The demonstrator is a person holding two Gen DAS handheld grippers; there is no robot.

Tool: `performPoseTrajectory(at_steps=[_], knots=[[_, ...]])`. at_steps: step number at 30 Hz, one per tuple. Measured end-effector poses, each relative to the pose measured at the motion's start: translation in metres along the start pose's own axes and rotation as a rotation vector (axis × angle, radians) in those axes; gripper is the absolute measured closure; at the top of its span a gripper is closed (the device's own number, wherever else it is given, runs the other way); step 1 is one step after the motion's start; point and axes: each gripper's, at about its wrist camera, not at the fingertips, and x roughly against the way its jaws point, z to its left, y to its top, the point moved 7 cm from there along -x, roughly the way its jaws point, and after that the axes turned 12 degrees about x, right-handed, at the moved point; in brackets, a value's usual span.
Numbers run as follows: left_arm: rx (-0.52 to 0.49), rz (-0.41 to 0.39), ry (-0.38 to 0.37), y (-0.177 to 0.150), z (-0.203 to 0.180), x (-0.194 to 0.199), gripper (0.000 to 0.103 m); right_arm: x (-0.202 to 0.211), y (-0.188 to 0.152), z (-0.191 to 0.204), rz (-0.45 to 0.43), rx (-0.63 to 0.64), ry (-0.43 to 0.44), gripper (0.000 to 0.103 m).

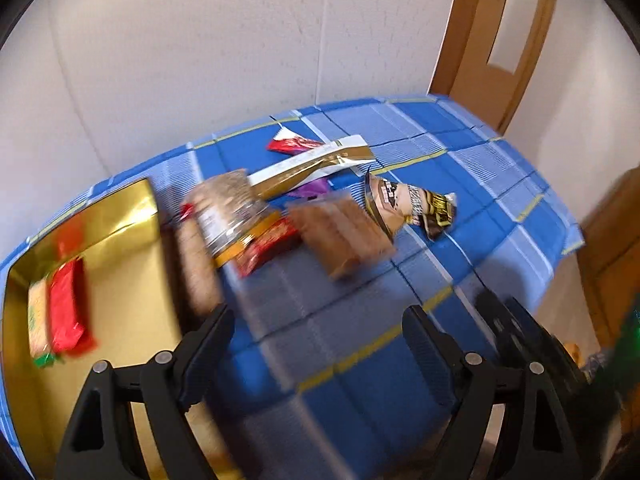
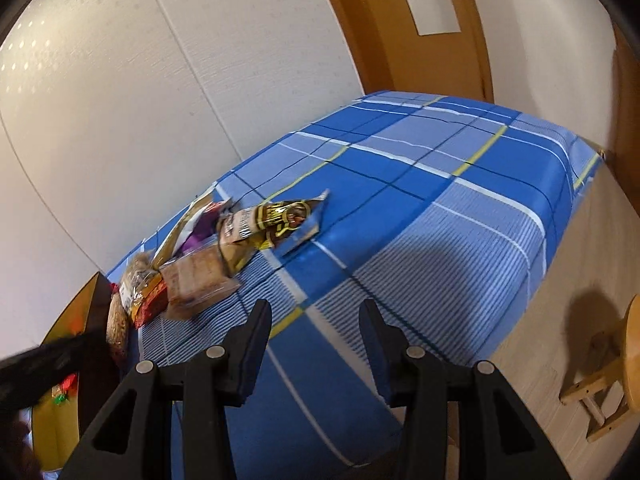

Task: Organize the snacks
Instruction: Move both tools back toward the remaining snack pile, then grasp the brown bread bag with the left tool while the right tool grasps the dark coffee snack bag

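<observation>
A gold box [image 1: 120, 264] stands at the table's left with a red packet [image 1: 68, 304] and a pale packet [image 1: 38, 316] inside. A pile of snacks lies beside it: a clear bag of nuts [image 1: 228, 212], a brown wafer pack [image 1: 344, 232], a brown-black chip bag [image 1: 412, 204], a white-gold pack [image 1: 316, 164], a red wrapper [image 1: 292, 144]. My left gripper [image 1: 320, 328] is open and empty, above the cloth in front of the pile. My right gripper [image 2: 316, 320] is open and empty, right of the pile; the chip bag [image 2: 272, 224] and wafer pack [image 2: 196, 276] lie ahead-left.
The table wears a blue plaid cloth [image 1: 460, 152], [image 2: 440, 200] against a white wall. A wooden door [image 1: 492, 40] stands behind it. A wooden stool [image 2: 608, 368] stands on the floor at the right. The gold box's edge [image 2: 86, 300] shows at far left.
</observation>
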Motion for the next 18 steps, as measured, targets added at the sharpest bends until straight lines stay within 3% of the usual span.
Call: performPoseTrajectory(at_steps=[6, 10, 13, 18], knots=[[0.022, 0.028, 0.037, 0.032, -0.029, -0.055, 0.017, 0.003, 0.004, -0.018, -0.012, -0.030, -0.006, 0.057], [-0.003, 0.043, 0.110, 0.040, -0.033, -0.083, 0.021, 0.000, 0.006, -0.028, -0.005, -0.078, 0.002, 0.057], [0.007, 0.066, 0.046, 0.033, -0.035, -0.092, 0.039, -0.003, 0.007, -0.032, -0.001, -0.100, 0.012, 0.057], [0.028, 0.013, -0.001, 0.010, -0.027, -0.075, 0.041, 0.001, 0.013, -0.028, -0.023, -0.078, 0.016, 0.057]])
